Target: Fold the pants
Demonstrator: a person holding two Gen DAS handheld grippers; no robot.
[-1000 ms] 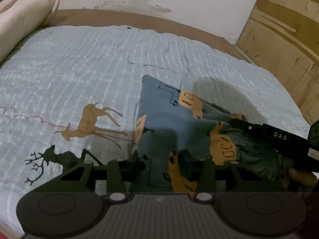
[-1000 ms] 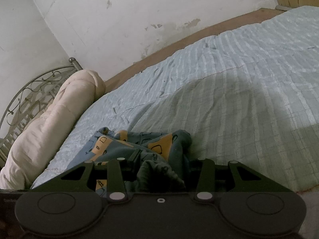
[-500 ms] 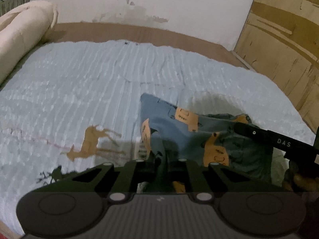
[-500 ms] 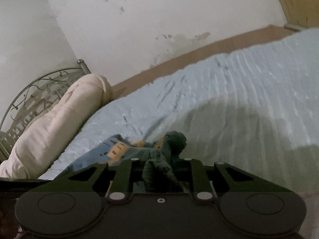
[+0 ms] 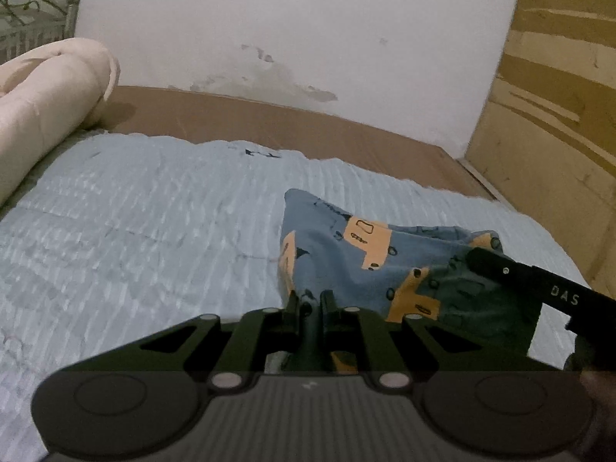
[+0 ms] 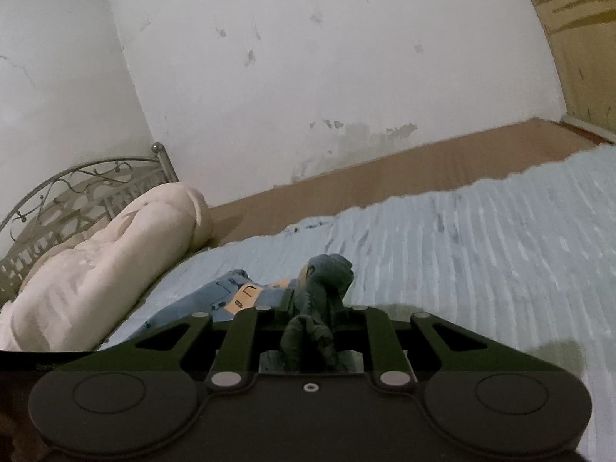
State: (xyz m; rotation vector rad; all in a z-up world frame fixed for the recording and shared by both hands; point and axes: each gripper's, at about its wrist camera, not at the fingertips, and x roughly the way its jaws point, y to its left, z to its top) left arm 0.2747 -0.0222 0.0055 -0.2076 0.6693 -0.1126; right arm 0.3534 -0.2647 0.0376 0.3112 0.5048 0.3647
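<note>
Blue cotton pants with orange car print [image 5: 338,265] bunched on pale blue quilt [image 5: 134,231], left gripper [image 5: 311,302] clamped on near edge, right gripper [image 6: 313,308] pinching dark waistband.

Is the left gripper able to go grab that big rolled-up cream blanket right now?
Probably not. The left gripper is shut on the pants; the cream blanket lies apart, across bare bedspread.

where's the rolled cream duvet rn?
The cream duvet lies rolled along the bed's left edge in both wrist views, against the metal headboard, left of the blue pants and apart from them.
</note>
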